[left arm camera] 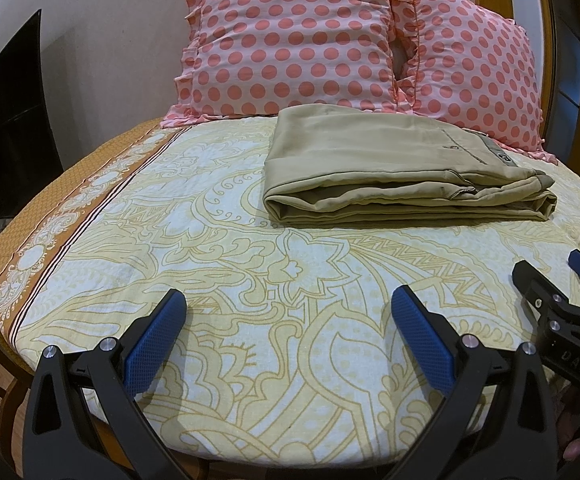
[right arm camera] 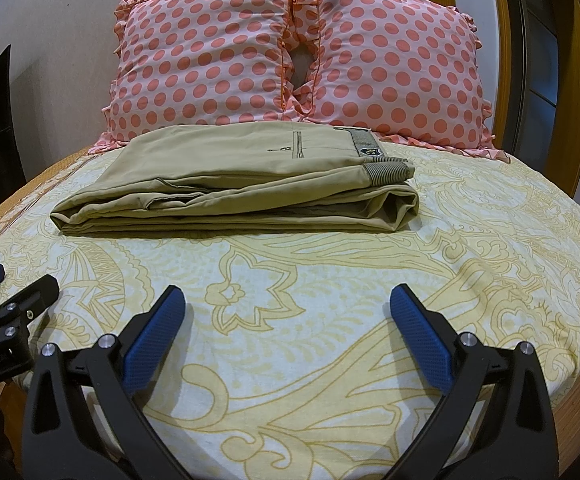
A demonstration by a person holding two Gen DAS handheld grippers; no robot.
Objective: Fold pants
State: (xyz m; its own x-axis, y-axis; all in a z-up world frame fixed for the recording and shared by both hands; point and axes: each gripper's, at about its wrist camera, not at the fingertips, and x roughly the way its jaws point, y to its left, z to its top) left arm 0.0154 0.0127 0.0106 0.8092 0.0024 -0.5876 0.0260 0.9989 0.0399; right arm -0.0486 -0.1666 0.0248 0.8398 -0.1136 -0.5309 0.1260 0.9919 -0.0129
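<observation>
Khaki pants (left arm camera: 394, 172) lie folded in a flat stack on the bed, waistband with a label to the right; they also show in the right wrist view (right arm camera: 245, 184). My left gripper (left arm camera: 290, 304) is open and empty, hovering over the sheet well short of the pants. My right gripper (right arm camera: 287, 300) is open and empty, also short of the pants. The right gripper shows at the right edge of the left wrist view (left arm camera: 550, 276), and the left gripper at the left edge of the right wrist view (right arm camera: 13, 280).
The bed has a yellow patterned sheet (left arm camera: 249, 280) with an orange border on the left. Two pink polka-dot pillows (right arm camera: 209, 56) (right arm camera: 402, 64) lean behind the pants. A dark TV screen (left arm camera: 5, 128) stands left of the bed.
</observation>
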